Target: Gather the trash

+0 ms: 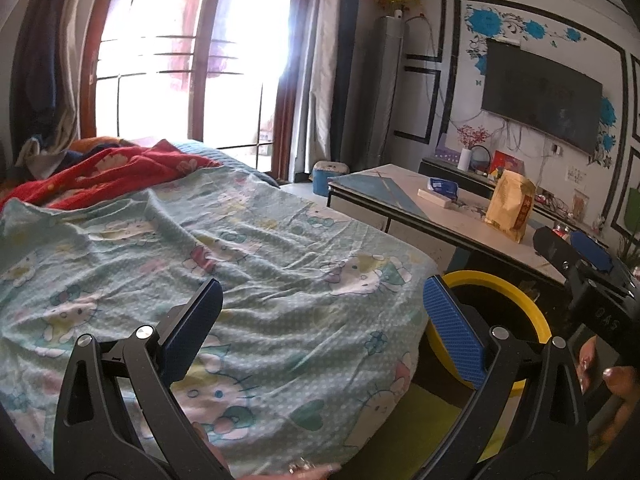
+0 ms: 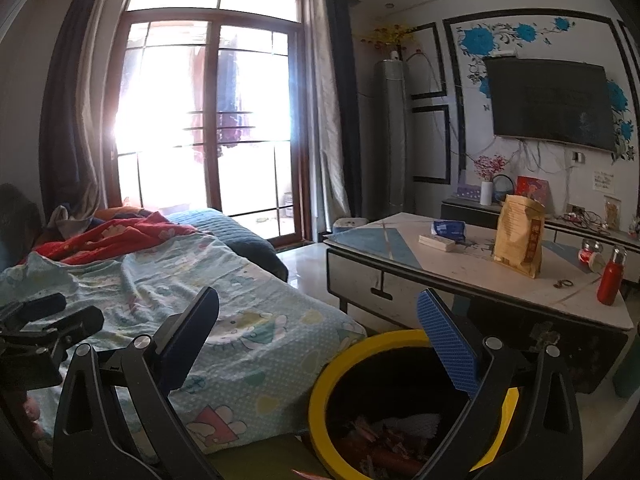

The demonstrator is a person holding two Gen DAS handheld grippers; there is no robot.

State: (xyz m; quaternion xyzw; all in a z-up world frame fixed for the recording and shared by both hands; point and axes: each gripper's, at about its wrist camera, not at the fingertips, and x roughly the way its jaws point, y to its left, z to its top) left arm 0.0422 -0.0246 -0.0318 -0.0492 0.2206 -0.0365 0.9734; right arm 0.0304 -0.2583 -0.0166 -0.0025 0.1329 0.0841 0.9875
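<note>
Bed (image 1: 280,240): covered by a pale green cartoon-print sheet (image 1: 248,264), with a red blanket (image 1: 120,172) bunched at its far end. Desk (image 2: 460,264): carries a tan paper bag (image 2: 518,236), a blue packet (image 2: 448,229), a flat white box (image 2: 436,242) and a red bottle (image 2: 610,276).

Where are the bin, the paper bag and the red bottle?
bin (image 2: 320,384), right wrist view, left of its yellow rim
paper bag (image 2: 518,236), right wrist view, middle of its front
red bottle (image 2: 610,280), right wrist view, its body

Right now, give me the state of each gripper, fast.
Left gripper: open, holding nothing, above the bed.
Right gripper: open, holding nothing, above the bin.
</note>
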